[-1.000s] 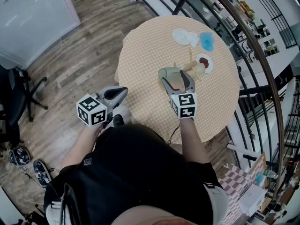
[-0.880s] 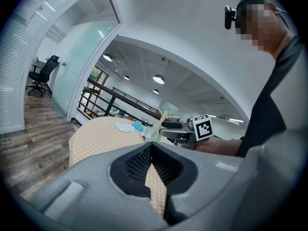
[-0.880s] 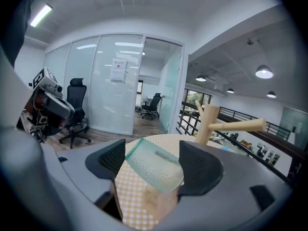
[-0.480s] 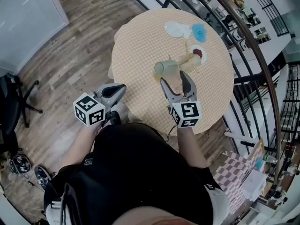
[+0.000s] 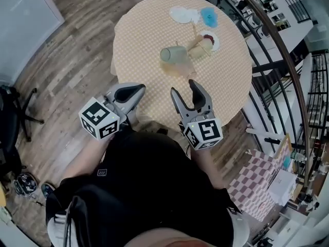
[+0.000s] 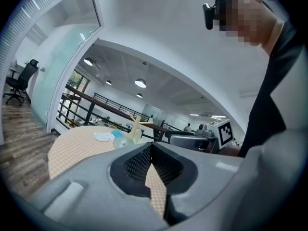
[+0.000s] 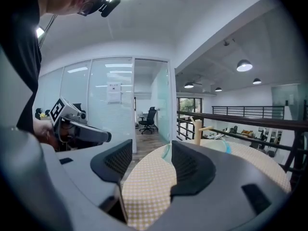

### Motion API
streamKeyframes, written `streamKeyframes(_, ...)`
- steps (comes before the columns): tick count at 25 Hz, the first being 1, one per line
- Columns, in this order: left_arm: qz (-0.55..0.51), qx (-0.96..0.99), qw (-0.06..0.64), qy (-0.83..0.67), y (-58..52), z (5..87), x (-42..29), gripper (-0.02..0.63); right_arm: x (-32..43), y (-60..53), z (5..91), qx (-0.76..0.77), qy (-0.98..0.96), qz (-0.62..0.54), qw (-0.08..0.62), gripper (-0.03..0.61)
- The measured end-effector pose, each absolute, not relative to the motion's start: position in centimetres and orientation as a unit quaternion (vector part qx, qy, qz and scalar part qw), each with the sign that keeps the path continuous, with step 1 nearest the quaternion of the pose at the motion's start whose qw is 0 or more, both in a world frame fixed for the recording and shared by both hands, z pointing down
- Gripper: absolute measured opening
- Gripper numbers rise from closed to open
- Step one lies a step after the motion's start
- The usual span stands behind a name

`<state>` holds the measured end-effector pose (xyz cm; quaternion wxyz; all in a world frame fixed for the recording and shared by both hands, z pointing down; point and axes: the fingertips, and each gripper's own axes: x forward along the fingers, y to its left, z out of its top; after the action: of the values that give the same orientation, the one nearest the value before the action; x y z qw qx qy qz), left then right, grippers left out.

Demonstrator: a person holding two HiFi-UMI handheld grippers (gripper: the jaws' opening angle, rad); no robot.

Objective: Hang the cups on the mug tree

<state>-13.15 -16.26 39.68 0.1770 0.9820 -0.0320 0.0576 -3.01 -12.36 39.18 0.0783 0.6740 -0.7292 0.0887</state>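
The green cup [image 5: 172, 54] is tipped on its side against the left of the wooden mug tree [image 5: 197, 41], near the far middle of the round table [image 5: 144, 40]. Whether its handle sits over a peg I cannot tell. A red-and-white cup [image 5: 211, 41] is on the tree's right side, and a blue cup [image 5: 208, 17] and a white dish [image 5: 181, 15] lie just beyond.

A second ago the right tongs [image 5: 184, 87] had their jaws around the green cup. Now they are drawn back to the near edge of the table, well apart from the cup, which stays by the tree. Their jaws have just been closing a little but stand clearly apart, with only the checked cloth showing between them. They hold nothing.

The left tongs [image 5: 139, 89] have come up slightly beside the table's near-left edge. Their jaws meet at the tips and hold nothing.
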Motion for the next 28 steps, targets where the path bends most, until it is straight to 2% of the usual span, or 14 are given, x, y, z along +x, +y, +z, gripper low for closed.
streamKeyframes(3, 0.056, 0.985, 0.160, -0.043, -13.0, 38.6, -10.9, 0.006, -2.5, -9.0, 38.2, 0.653, -0.751, 0.087, 0.035, 0.218)
streamKeyframes(11, 0.025, 0.986, 0.125, -0.111, -5.6, 34.3, -5.9, 0.006, -0.6, 0.0, 36.0, 0.575, -0.813, 0.095, 0.005, 0.037)
streamKeyframes(17, 0.036, 0.991, 0.088, -0.093, -0.8, 33.4, -5.4, 0.006, 0.0, 3.6, 34.7, 0.569, -0.818, 0.085, -0.014, 0.025)
streamKeyframes(24, 0.033, 0.996, 0.067, -0.056, -0.3, 32.5, -4.7, 0.006, 2.1, 3.5, 34.1, 0.610, -0.785, 0.091, -0.051, 0.015)
streamKeyframes(28, 0.030, 0.997, 0.052, -0.045, -1.0, 31.9, -4.9, 0.006, 1.2, 2.4, 34.2, 0.610, -0.786, 0.089, -0.049, 0.015)
